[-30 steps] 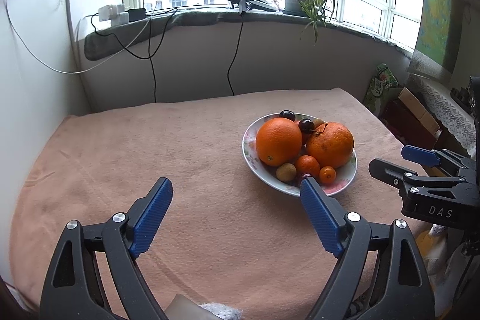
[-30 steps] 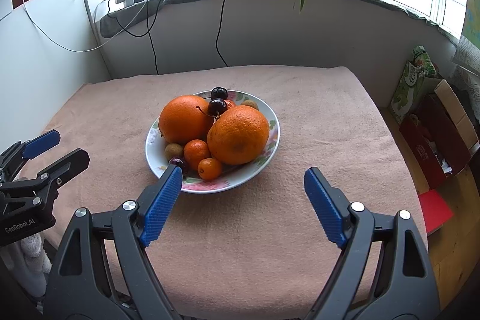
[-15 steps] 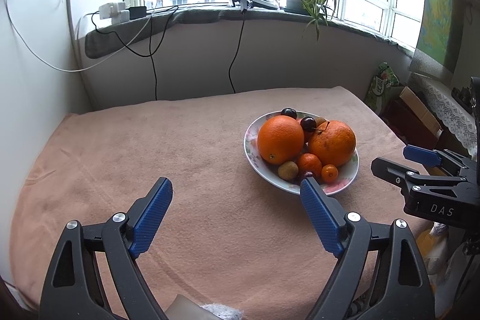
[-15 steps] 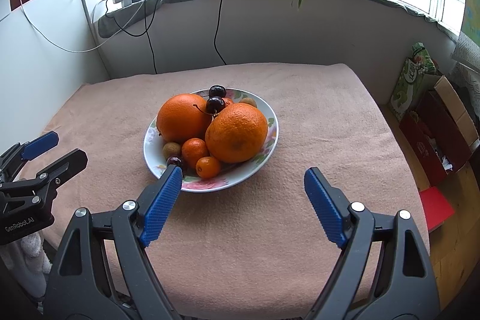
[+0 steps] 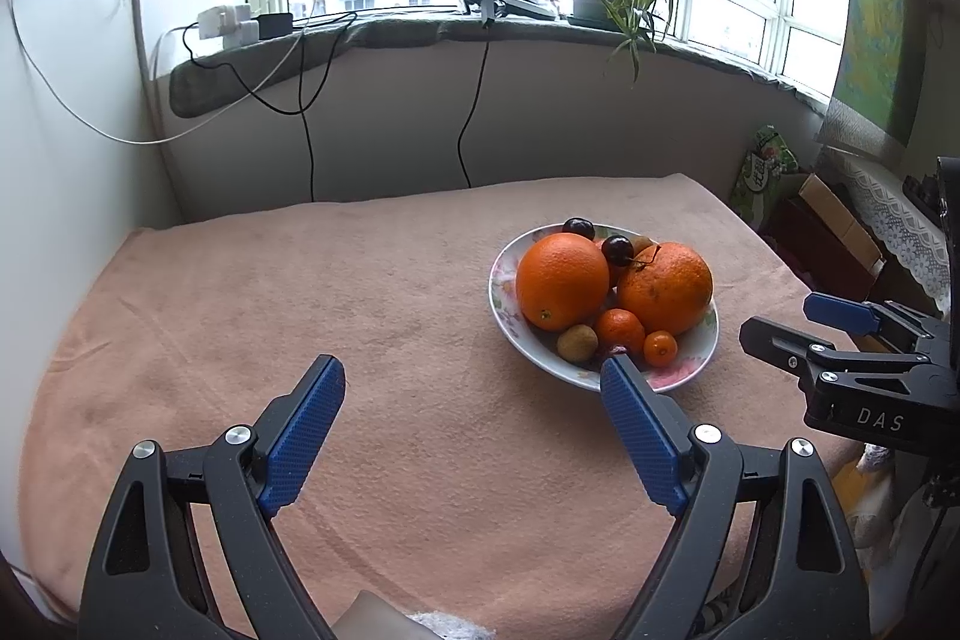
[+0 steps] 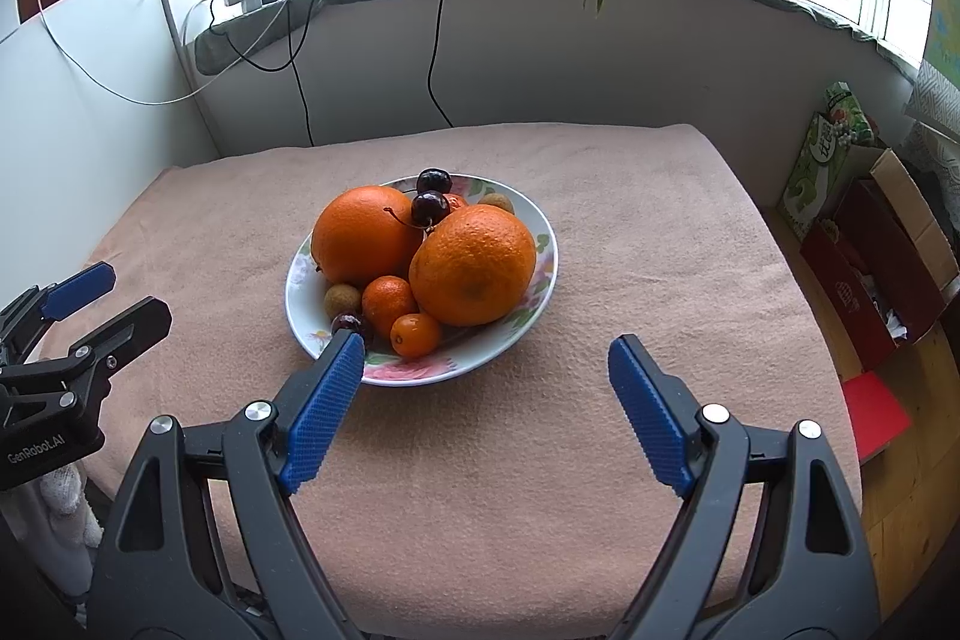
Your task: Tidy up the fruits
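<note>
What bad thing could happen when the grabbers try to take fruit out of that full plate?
The cherries sit on top between the two big oranges, so lifting an orange could send them rolling onto the cloth. The small fruits crowd the plate near its front edge, so the open right gripper might bump neighbours or squash a soft one.

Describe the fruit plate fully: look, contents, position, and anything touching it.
The plate is a shallow white dish, ceramic by its look, with a pink and green floral rim. It sits flat on the pinkish cloth and holds two large oranges, smaller orange citrus, dark cherries and small brown fruits, piled together. No gripper touches it.
</note>
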Action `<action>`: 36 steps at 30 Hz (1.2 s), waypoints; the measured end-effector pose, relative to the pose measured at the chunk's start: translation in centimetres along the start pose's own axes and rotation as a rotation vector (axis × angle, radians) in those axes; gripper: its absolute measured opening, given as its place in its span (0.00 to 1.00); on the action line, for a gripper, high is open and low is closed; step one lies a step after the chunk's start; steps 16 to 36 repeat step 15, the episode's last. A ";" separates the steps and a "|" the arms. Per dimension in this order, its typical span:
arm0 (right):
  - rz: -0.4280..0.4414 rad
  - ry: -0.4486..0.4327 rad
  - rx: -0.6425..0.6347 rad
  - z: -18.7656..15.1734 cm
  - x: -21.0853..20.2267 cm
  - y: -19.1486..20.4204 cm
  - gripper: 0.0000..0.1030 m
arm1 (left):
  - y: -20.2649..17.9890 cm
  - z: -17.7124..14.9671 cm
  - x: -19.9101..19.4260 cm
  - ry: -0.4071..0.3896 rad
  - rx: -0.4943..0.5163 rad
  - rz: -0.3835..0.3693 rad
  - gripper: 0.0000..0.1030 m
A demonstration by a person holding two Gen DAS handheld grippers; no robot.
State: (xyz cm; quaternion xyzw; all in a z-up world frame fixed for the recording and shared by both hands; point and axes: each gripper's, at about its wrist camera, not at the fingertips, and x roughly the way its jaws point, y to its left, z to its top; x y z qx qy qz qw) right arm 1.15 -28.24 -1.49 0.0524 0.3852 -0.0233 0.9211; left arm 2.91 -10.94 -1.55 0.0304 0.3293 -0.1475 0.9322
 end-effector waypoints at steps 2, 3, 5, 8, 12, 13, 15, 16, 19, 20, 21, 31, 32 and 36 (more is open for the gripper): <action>-0.001 0.001 -0.001 0.0 0.0 0.0 0.84 | 0.0 0.0 0.1 0.001 -0.001 -0.001 0.85; 0.000 0.001 -0.001 0.0 0.1 0.0 0.84 | 0.0 0.0 0.1 0.000 0.000 -0.003 0.85; 0.002 0.004 0.001 0.0 0.1 -0.1 0.84 | -0.1 0.0 0.1 -0.001 0.002 -0.005 0.85; 0.001 0.007 0.004 0.0 0.2 -0.1 0.84 | -0.1 0.0 0.0 -0.003 0.004 -0.011 0.85; 0.001 0.008 0.007 0.0 0.2 -0.3 0.84 | -0.2 -0.1 0.0 -0.008 0.003 -0.008 0.85; -0.001 0.007 0.007 0.0 0.2 -0.3 0.84 | -0.2 -0.1 0.0 -0.008 0.003 -0.006 0.85; -0.004 0.003 0.014 0.1 0.2 -0.5 0.84 | -0.2 -0.1 0.0 -0.007 0.006 -0.006 0.85; -0.004 0.003 0.014 0.1 0.2 -0.5 0.84 | -0.2 -0.1 0.0 -0.007 0.006 -0.006 0.85; -0.004 0.003 0.014 0.1 0.2 -0.5 0.84 | -0.2 -0.1 0.0 -0.007 0.006 -0.006 0.85; -0.004 0.003 0.014 0.1 0.2 -0.5 0.84 | -0.2 -0.1 0.0 -0.007 0.006 -0.006 0.85; -0.004 0.003 0.014 0.1 0.2 -0.5 0.84 | -0.2 -0.1 0.0 -0.007 0.006 -0.006 0.85; -0.004 0.003 0.014 0.1 0.2 -0.5 0.84 | -0.2 -0.1 0.0 -0.007 0.006 -0.006 0.85; -0.004 0.003 0.014 0.1 0.2 -0.5 0.84 | -0.2 -0.1 0.0 -0.007 0.006 -0.006 0.85; -0.004 0.003 0.014 0.1 0.2 -0.5 0.84 | -0.2 -0.1 0.0 -0.007 0.006 -0.006 0.85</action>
